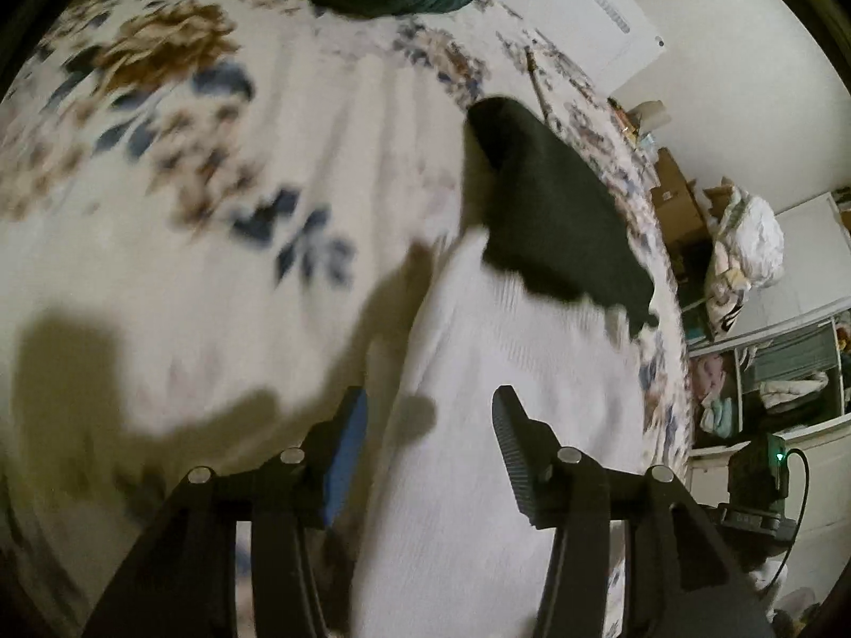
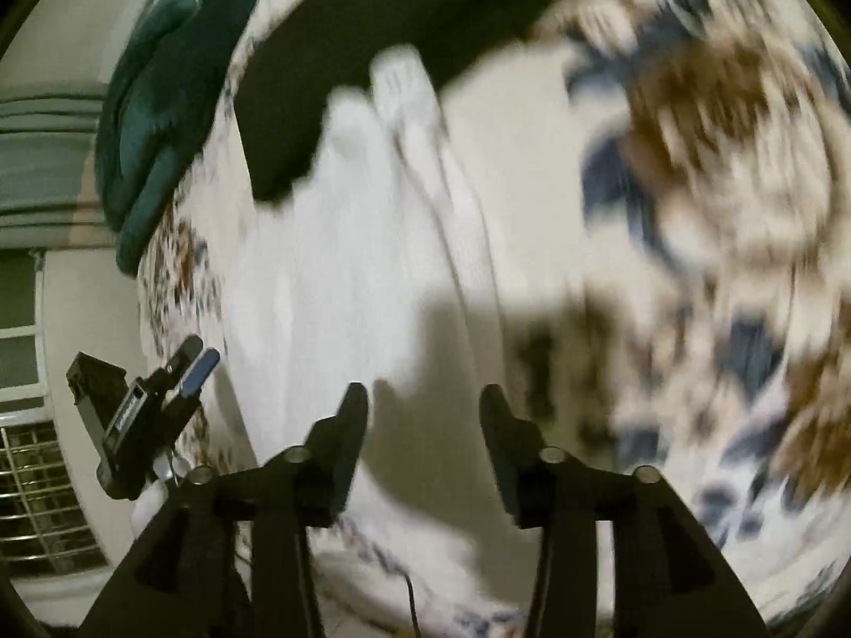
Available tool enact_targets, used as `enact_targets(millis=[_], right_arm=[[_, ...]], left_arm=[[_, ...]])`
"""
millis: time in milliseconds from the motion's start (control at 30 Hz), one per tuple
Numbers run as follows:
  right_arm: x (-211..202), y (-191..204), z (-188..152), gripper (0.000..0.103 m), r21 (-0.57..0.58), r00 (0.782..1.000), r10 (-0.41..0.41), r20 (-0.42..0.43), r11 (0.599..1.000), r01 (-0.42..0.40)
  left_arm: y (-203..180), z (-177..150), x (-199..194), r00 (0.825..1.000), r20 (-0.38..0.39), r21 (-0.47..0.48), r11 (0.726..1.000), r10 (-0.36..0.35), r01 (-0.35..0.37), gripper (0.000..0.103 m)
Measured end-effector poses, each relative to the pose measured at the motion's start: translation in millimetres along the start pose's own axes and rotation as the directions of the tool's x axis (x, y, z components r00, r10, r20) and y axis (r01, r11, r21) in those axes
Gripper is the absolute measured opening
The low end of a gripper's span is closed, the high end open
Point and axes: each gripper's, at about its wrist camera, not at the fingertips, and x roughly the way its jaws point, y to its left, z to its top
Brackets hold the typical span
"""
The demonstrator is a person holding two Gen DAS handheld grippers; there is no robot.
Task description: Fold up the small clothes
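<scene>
A lived-in home bedroom. A bed with a floral bedspread (image 1: pixel 223 170) fills most of both views. At two o'clock in the left wrist view, cardboard boxes (image 1: pixel 673 196) stand against a white wall, and at three o'clock open shelves (image 1: pixel 771 377) hold folded linens. A dark green pillow (image 2: pixel 159 122) lies at ten o'clock in the right wrist view.

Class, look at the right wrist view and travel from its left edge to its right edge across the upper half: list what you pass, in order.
Dark green cushion → black garment → white garment → brown and blue flower print of the bedspread.
</scene>
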Motion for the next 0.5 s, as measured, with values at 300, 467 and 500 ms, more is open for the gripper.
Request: enact_targets(millis=[300, 467, 500], right_arm=[[27.0, -25.6, -33.1, 0.029, 0.078, 0.999, 0.037, -0.012, 0.996, -0.036], [6.8, -22.1, -35.0, 0.009, 0.072, 0.998, -0.056, 0.042, 0.996, 0.052], [4.8, -25.3, -34.5, 0.009, 0.084, 0.995, -0.081, 0.049, 0.994, 0.077]], left_arm=[[8.2, -62.7, 10.2, 0.998, -0.06, -0.042, 0.999, 0.02, -0.023, 0.008], [6.6, -65.1, 1.2, 0.997, -0.042, -0.04, 0.997, 0.065, -0.066, 0.008], [7.3, -64.7, 2.2, 0.996, -0.046, -0.036, 0.996, 0.076, -0.077, 0.008]])
